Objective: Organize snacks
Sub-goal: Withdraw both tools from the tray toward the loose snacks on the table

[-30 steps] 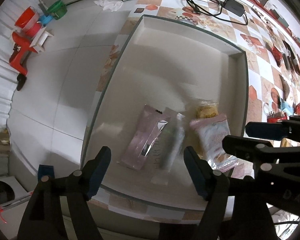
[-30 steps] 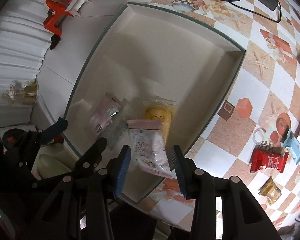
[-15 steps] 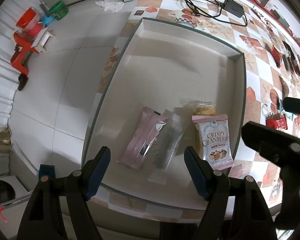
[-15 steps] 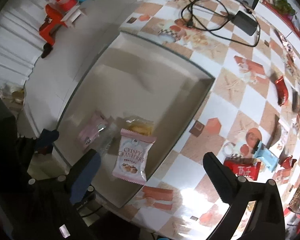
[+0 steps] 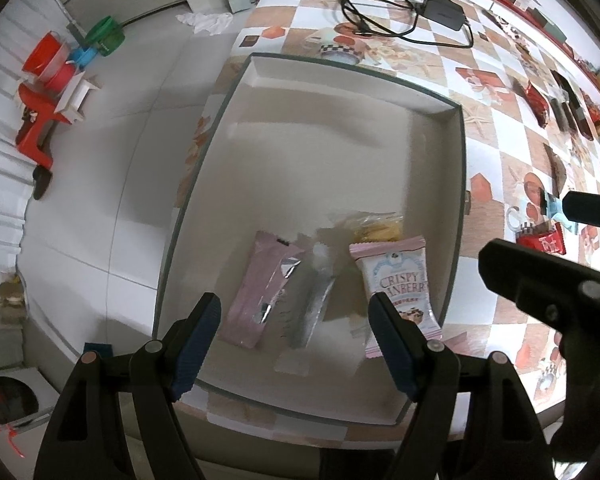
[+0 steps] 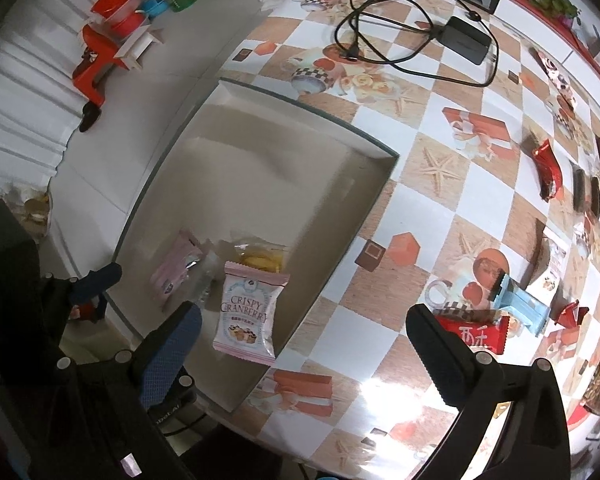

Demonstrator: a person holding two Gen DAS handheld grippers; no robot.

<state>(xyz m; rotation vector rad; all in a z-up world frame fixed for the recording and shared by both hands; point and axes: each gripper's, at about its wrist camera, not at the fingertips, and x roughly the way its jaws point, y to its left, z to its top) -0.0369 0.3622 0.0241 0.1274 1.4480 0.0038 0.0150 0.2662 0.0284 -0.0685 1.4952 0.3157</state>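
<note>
A shallow white box [image 5: 458, 184] [image 6: 376, 200] sits at the table's near left corner. In it lie a pink "Crispy Cranberry" packet [image 5: 396, 280] [image 6: 246, 312], a yellow snack bag [image 5: 376, 228] [image 6: 260, 260], a pink wrapper [image 5: 260, 292] [image 6: 172, 268] and a clear silver packet [image 5: 314, 304]. My left gripper [image 5: 294, 338] is open and empty above the box's near edge. My right gripper [image 6: 300, 352] is open and empty, raised above the box's right edge. A red packet [image 6: 474, 330] and a blue packet [image 6: 520, 304] lie on the table to the right.
Several more snacks [image 6: 548, 168] lie along the table's right side. A black charger with its cable [image 6: 464, 40] lies at the back. Red, blue and green tubs [image 5: 56, 64] and a red stool stand on the floor at the left.
My right gripper has opened wide, let go of the Crispy Cranberry packet in the box, and lifted up and to the right. My left gripper has stayed put.
</note>
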